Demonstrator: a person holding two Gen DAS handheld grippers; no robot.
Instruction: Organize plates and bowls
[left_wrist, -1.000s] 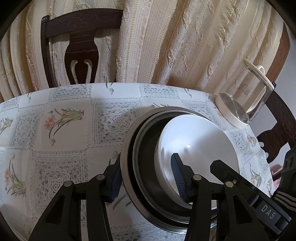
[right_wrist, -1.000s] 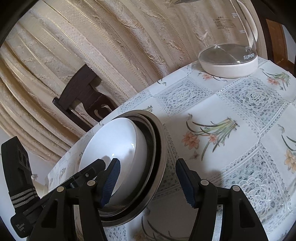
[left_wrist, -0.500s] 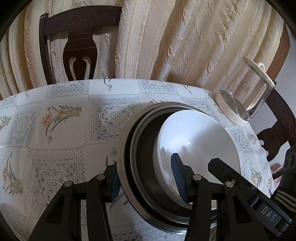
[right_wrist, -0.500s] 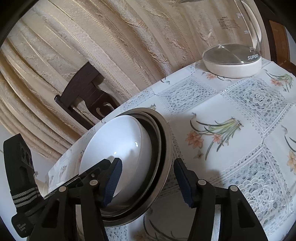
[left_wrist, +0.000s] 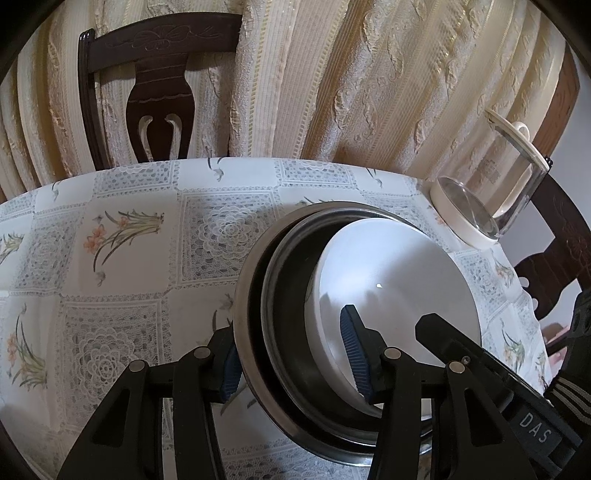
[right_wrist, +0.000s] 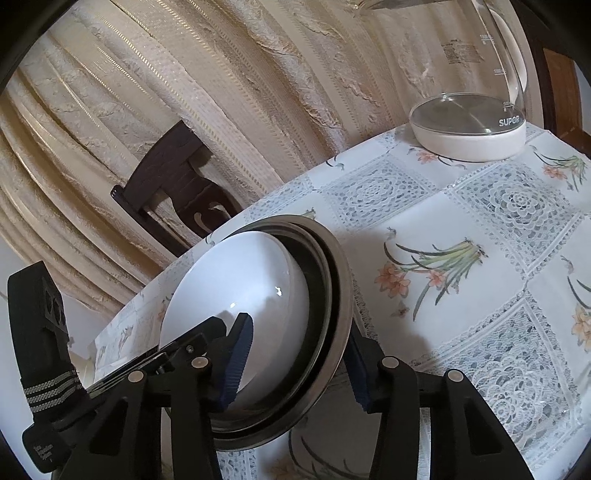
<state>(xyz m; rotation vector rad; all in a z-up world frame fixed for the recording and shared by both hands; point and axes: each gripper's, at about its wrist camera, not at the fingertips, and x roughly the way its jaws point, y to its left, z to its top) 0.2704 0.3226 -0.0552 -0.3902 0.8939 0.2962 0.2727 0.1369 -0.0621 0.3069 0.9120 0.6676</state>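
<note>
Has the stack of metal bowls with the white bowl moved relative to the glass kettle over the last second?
Yes. In the right wrist view, the stack of metal bowls has risen slightly toward the glass kettle, both grippers holding its rim.

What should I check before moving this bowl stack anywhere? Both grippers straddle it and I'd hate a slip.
1. Left gripper straddles the metal bowls' rim, one pad outside, one inside: ok.
2. Right gripper does the same on the opposite side: ok.
3. Pads firmly clamped on the rim: cannot tell.
4. White bowl nested inside the metal bowls: ok, though it looks loose and neither gripper clearly pinches it.
5. Stack clear of the tablecloth: cannot tell.
6. Glass kettle standing apart from the stack: ok.
</note>
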